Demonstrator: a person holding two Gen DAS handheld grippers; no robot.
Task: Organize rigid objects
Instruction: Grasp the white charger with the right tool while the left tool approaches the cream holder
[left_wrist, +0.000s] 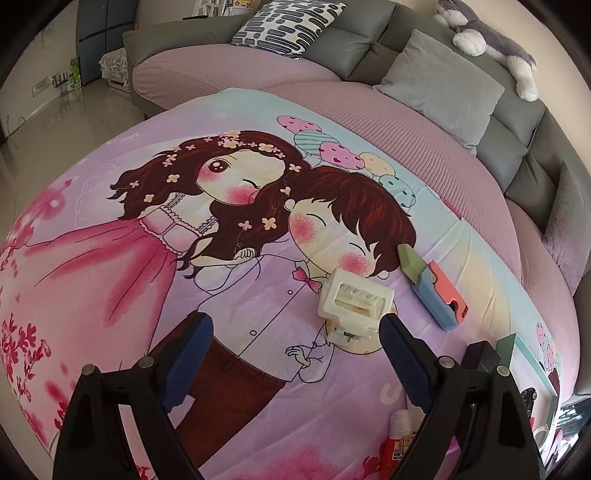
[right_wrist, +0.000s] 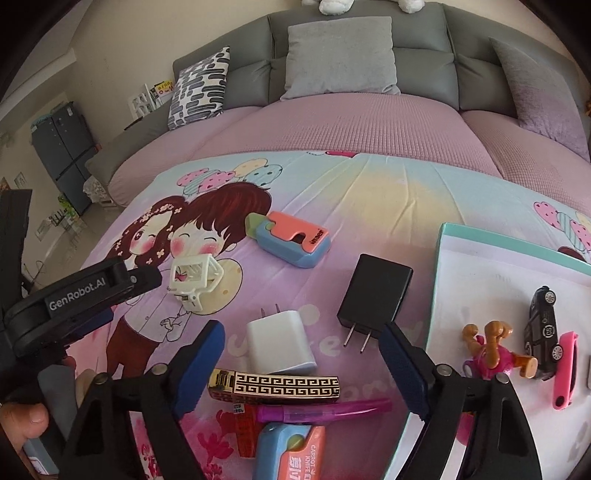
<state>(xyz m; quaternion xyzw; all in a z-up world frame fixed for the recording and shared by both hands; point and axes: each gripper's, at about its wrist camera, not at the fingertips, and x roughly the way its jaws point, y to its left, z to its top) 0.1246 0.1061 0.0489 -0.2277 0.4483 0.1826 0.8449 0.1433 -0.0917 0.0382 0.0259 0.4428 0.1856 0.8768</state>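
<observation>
My left gripper (left_wrist: 297, 328) is open and empty, low over the cartoon-print cloth (left_wrist: 147, 258); it also shows in the right wrist view (right_wrist: 147, 277). A cream plastic clip (left_wrist: 354, 301) lies just beyond its right finger (left_wrist: 402, 350). A blue-and-coral toy knife (left_wrist: 434, 288) lies further right. My right gripper (right_wrist: 301, 339) is open and empty above a white charger (right_wrist: 280, 341), a gold-patterned harmonica (right_wrist: 275, 384) and a pink pen (right_wrist: 325, 408). A black charger (right_wrist: 375, 295) lies beside its right finger. The clip (right_wrist: 195, 278) and toy knife (right_wrist: 288, 238) lie beyond.
A teal-rimmed white tray (right_wrist: 443, 258) at the right holds a black toy car (right_wrist: 543, 325), a pink strap (right_wrist: 565, 369) and a pink-and-brown toy figure (right_wrist: 495, 354). Another carrot-knife toy (right_wrist: 291, 450) lies at the bottom. A grey sofa (right_wrist: 351, 44) with cushions stands behind.
</observation>
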